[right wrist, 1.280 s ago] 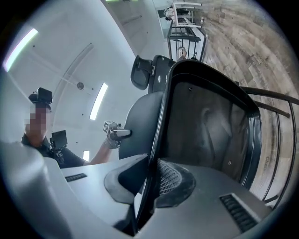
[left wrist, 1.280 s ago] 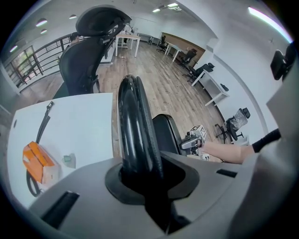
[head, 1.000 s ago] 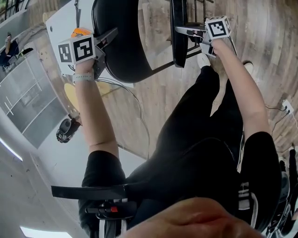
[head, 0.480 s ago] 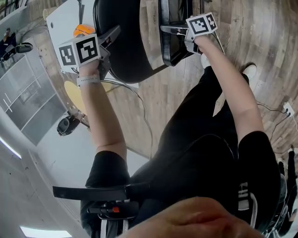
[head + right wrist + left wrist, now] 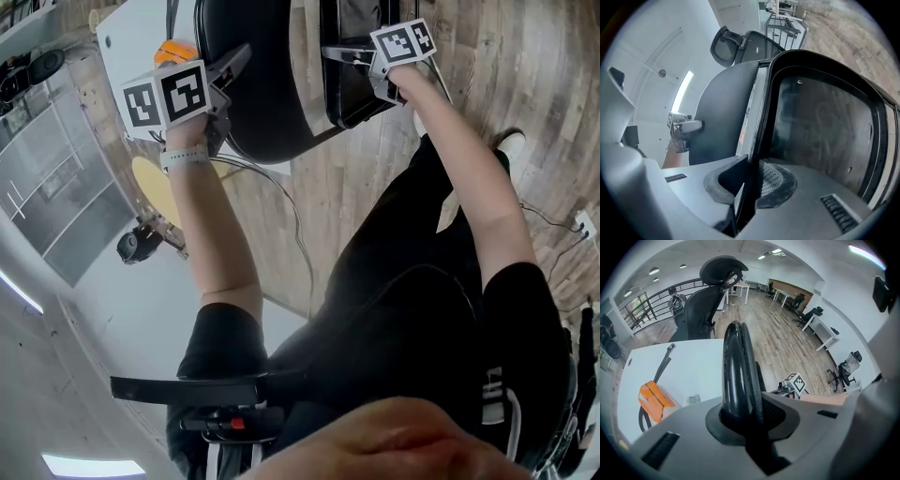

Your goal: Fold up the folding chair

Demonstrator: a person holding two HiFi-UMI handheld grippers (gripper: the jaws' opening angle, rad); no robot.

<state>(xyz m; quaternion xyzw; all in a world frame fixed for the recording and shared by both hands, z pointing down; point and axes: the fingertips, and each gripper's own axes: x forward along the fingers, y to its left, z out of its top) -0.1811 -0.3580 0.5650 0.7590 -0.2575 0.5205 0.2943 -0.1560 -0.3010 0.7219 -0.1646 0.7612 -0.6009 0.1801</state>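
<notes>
The black folding chair stands at the top of the head view, its curved backrest (image 5: pixel 258 89) to the left and its seat (image 5: pixel 352 75) tipped up on edge to the right, close to the backrest. My left gripper (image 5: pixel 236 64) is shut on the backrest's rounded top edge (image 5: pixel 737 357), which fills the gap between the jaws (image 5: pixel 743 420). Over on the seat, my right gripper (image 5: pixel 336 54) is shut on the thin front rim (image 5: pixel 761 117), the rim running straight through its jaws (image 5: pixel 747 185). The right gripper view looks at the seat's underside (image 5: pixel 825 126).
A white table (image 5: pixel 127 37) with an orange object (image 5: pixel 175 52) stands just left of the chair. A black office chair (image 5: pixel 701 305) is behind it. A cable (image 5: pixel 286 211) trails over the wooden floor (image 5: pixel 525 66). The person's legs (image 5: pixel 412 272) are right below the chair.
My right gripper has moved left with the seat rim, and the seat has swung closer to the backrest. The left gripper shifted slightly while keeping its hold.
</notes>
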